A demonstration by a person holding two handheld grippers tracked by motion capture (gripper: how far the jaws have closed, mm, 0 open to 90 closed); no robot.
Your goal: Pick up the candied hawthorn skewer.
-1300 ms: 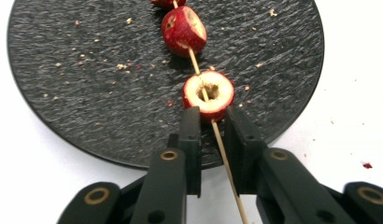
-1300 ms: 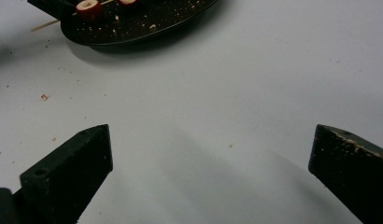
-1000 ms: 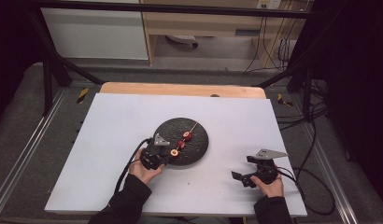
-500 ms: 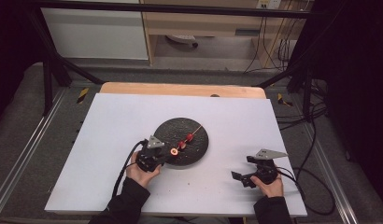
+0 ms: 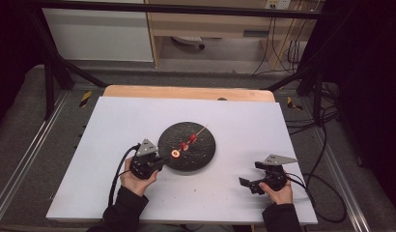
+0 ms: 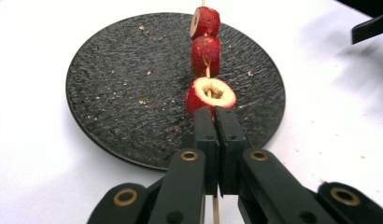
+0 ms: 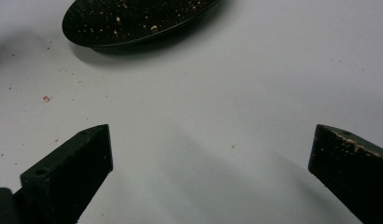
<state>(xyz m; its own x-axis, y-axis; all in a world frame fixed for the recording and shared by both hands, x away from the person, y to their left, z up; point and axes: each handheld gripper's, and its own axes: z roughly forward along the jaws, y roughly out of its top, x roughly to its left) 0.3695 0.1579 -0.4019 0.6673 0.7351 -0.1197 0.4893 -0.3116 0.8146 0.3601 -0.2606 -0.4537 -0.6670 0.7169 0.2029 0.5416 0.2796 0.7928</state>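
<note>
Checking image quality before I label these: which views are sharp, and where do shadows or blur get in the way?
High view: even light, dark surroundings. Left gripper view: skewer and plate sharp, left claw crisp. Right gripper view: right claw soft, plate shadow on table.

Black tongs (image 6: pixel 216 122) with brass-ringed pivots (dark sleeves (image 5: pixel 122 212) behind).

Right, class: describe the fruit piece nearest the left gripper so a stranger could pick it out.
Find the black plate mid-table. A skewer over it carries three red fruit pieces. Yours is the end piece right at the left gripper: its pale, hollowed cut face shows, unlike the middle piece.
</note>
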